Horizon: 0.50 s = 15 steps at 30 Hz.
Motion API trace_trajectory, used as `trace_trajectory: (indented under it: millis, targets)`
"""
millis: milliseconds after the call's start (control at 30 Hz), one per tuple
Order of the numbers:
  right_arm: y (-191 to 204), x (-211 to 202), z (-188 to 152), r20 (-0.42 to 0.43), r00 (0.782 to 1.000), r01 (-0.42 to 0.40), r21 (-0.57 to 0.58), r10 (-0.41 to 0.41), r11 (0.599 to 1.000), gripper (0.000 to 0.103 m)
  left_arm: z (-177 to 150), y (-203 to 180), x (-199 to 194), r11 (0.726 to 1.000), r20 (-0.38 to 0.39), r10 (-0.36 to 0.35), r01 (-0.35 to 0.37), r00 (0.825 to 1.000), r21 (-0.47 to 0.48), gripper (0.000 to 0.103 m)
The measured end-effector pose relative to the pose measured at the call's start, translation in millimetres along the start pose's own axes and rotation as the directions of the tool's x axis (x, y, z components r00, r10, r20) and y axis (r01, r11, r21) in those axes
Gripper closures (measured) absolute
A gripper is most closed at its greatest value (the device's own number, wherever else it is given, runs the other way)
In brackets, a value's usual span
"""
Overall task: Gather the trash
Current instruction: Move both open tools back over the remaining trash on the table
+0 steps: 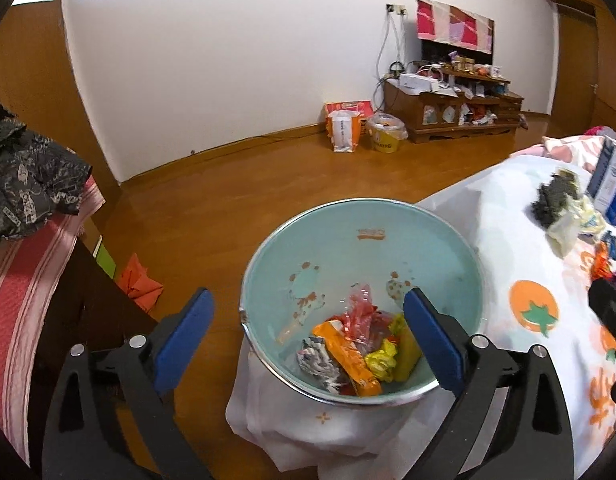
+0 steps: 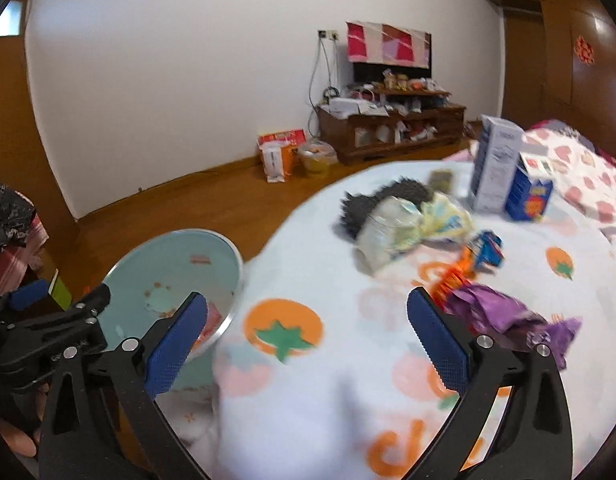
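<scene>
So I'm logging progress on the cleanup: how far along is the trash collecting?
Partly done. The pale teal metal bucket already holds several crumpled wrappers. Nothing is in hand: left gripper and right gripper both have open, empty jaws. Left on the fruit-print cloth: a crumpled purple wrapper, an orange-blue wrapper and a pale crumpled plastic bag.

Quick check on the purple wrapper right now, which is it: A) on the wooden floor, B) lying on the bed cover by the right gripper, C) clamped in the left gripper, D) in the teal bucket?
B. The purple wrapper lies on the fruit-print bed cover just beyond the right gripper, whose jaws are open and empty; the teal bucket holds only orange, yellow and red trash, and the left gripper holds nothing.
</scene>
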State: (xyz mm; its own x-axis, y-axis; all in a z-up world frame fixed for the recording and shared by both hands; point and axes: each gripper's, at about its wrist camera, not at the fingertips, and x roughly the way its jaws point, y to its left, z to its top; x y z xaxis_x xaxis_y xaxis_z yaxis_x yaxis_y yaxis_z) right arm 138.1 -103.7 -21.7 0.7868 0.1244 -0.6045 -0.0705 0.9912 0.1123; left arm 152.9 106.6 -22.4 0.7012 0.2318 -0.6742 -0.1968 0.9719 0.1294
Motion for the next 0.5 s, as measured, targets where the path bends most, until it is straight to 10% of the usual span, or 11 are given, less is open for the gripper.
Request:
trace_trajectory:
  millis: [500]
  targets:
    - [-81.2, -58.2, -21.8, 0.024, 0.998, 0.055, 0.138, -0.059, 0.989, 0.005, -12.1, -64.7, -51.5, 0.990, 0.039, -0.088, 0.083, 0.995, 0.114, 0.006]
